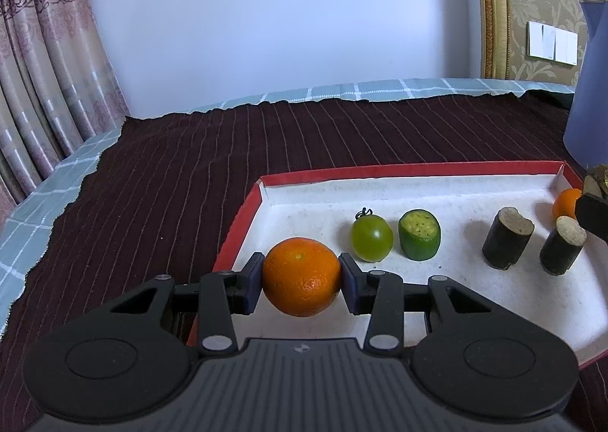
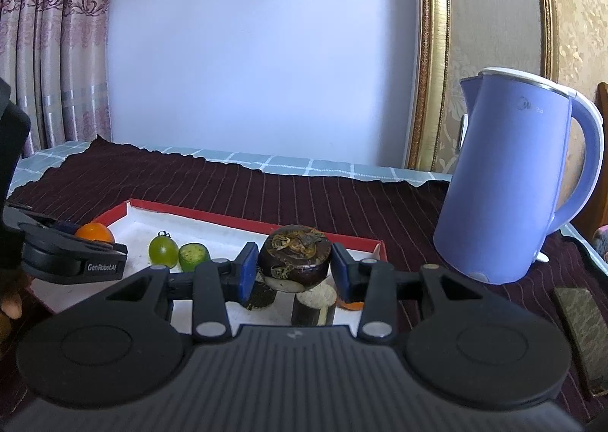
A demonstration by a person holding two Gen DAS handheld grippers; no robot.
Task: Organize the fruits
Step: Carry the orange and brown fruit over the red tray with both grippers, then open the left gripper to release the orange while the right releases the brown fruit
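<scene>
My left gripper (image 1: 302, 276) is shut on an orange (image 1: 301, 276) just above the near left part of a red-rimmed white tray (image 1: 410, 170). In the tray stand a green tomato (image 1: 371, 238), a cut green fruit (image 1: 419, 234), two dark cut stalk pieces (image 1: 507, 238) (image 1: 562, 246) and a second orange (image 1: 566, 202). My right gripper (image 2: 292, 265) is shut on a dark brown round fruit (image 2: 294, 257), held above the stalk pieces (image 2: 313, 303) at the tray's right end. The right wrist view also shows the held orange (image 2: 94, 232) at the left.
A blue electric kettle (image 2: 509, 181) stands on the dark striped cloth (image 2: 399, 204) right of the tray (image 2: 243, 221). A flat dark object (image 2: 581, 329) lies at the near right. Curtains (image 1: 45, 71) hang at the left, behind the table.
</scene>
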